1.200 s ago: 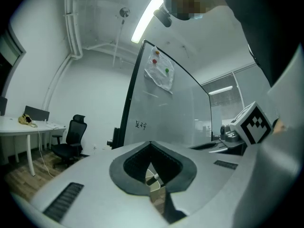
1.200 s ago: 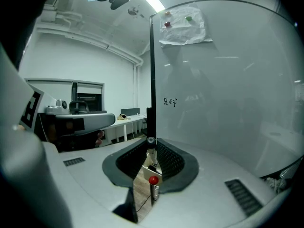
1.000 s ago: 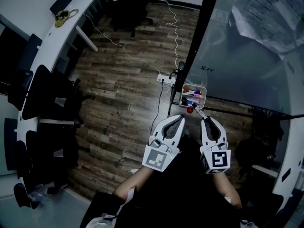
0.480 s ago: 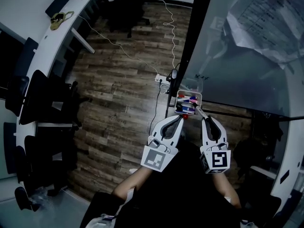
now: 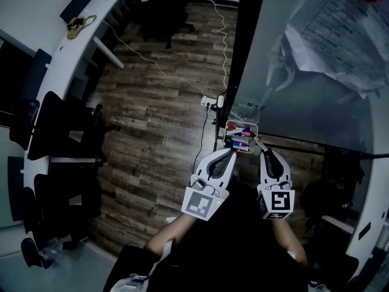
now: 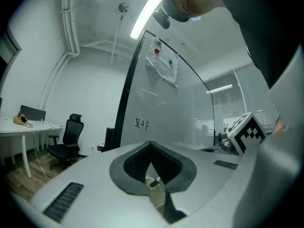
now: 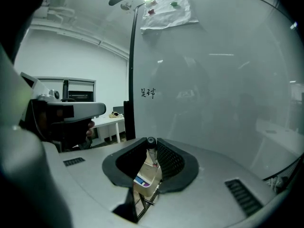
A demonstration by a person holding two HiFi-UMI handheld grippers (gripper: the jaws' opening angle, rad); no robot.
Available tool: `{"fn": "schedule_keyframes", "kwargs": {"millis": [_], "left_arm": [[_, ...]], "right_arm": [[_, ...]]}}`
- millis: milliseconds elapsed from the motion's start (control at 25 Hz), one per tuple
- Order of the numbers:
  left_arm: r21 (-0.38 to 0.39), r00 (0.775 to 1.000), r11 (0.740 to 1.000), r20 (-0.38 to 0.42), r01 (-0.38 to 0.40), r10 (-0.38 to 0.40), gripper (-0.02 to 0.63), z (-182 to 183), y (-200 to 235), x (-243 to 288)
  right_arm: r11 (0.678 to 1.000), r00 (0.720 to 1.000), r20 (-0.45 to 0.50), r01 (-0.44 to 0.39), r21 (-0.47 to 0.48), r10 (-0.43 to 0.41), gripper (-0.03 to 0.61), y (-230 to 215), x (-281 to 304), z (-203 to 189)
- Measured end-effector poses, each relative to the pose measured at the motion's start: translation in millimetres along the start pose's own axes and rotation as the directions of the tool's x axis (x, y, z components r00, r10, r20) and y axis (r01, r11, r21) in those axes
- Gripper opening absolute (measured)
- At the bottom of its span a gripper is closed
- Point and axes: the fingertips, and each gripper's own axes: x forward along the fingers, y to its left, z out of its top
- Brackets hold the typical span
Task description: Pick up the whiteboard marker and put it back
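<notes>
My right gripper is shut on a whiteboard marker, whose front end pokes out of the jaws to the right edge of the white marker tray. In the right gripper view the marker stands between the jaws of the right gripper, black end up, with the tray below it. The tray holds several markers with red, blue and purple parts. My left gripper is shut on nothing, just left of the tray. Through the closed left gripper a corner of the tray shows.
The tray hangs at the foot of a glass whiteboard with a black frame post and papers pinned on it. A power strip and cables lie on the wood floor. Black chairs and a curved white desk stand at the left.
Both grippers have moved closer to the tray, and the marker's front end now reaches the tray's right edge. Both grippers stay shut as before.
</notes>
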Motion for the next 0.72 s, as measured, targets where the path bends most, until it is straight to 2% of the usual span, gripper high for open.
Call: {"fn": "schedule_keyframes", "kwargs": {"millis": [720], "left_arm": [[0.022,0.999,0.999,-0.022,0.028,-0.028,0.008,-2,1,15]], "right_arm": [[1.0,0.999,-0.044,-0.002,0.002,0.002,0.078,-9,23,-19]]}}
